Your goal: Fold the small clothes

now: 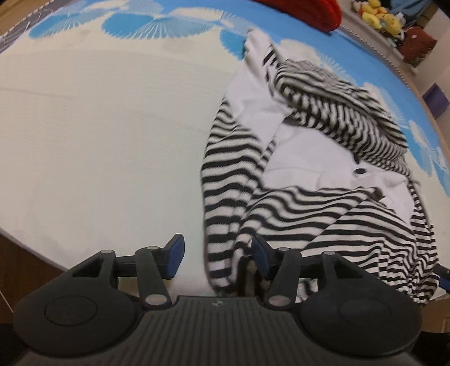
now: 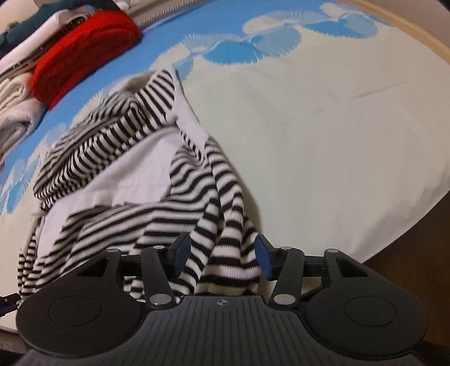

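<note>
The striped garment (image 1: 309,174), a light, limp knit, lies rumpled near the bed's (image 1: 98,126) front edge, best taken at its hem corners, where left gripper (image 1: 218,259) and right gripper (image 2: 222,256) both stand spread.

One black-and-white striped garment (image 1: 295,202) lies crumpled on one bed sheet (image 1: 112,126) printed with blue fan shapes, with one dark button (image 1: 360,171) showing on its white panel. At the far edge sits one folded red knit (image 2: 84,48), beside one stack of pale folded clothes (image 2: 17,109) at the far left in the right wrist view. Two grippers are in view, the left gripper (image 1: 216,257) and the right gripper (image 2: 222,257), each with two blue-padded fingers; several yellow plush toys (image 1: 379,15) cluster at the far right, too blurred to count.
</note>
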`<state>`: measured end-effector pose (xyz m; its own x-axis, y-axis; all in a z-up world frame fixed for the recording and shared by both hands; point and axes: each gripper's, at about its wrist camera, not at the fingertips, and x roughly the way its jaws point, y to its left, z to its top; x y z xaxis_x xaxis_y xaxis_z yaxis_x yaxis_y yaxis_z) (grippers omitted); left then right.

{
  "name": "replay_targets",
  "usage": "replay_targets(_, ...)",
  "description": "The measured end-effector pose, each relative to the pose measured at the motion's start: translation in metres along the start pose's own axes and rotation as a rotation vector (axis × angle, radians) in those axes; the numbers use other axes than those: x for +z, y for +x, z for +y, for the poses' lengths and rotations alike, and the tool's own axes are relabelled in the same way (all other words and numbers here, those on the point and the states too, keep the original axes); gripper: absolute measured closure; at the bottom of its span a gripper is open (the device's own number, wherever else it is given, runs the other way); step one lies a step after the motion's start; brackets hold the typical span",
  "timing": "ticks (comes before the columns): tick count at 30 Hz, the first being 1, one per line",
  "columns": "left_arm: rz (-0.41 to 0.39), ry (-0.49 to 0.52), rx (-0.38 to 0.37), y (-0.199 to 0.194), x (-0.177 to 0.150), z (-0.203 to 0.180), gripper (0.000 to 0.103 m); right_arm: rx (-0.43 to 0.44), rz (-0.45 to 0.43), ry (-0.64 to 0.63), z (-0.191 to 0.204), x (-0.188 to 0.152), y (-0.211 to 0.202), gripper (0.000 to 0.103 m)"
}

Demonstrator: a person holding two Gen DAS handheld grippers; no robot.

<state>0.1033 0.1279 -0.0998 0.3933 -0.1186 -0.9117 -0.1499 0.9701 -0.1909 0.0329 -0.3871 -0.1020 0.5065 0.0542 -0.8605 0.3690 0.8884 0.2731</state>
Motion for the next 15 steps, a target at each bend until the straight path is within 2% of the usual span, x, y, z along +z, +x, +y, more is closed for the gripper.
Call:
replay_targets(2, 0.017, -0.017, 0.008, 0.004, 0.0, 0.003, 0.04, -0.018, 0.028, -0.01, -0.001, -0.002, 0.008, 0.046)
replay_targets(7, 0.053, -0.049, 0.018, 0.013, 0.001, 0.002, 0.039, -0.022, 0.079, -0.015, -0.001, -0.005, 0.022, 0.044)
replay_targets(11, 0.082, -0.051, 0.024, 0.024, -0.001, 0.0, 0.039, -0.019, 0.124, -0.056, 0.006, -0.009, 0.034, 0.044)
replay_targets(15, 0.082, -0.022, 0.038, 0.028, -0.004, -0.006, 0.038, -0.035, 0.124, -0.121, 0.015, -0.013, 0.037, 0.039)
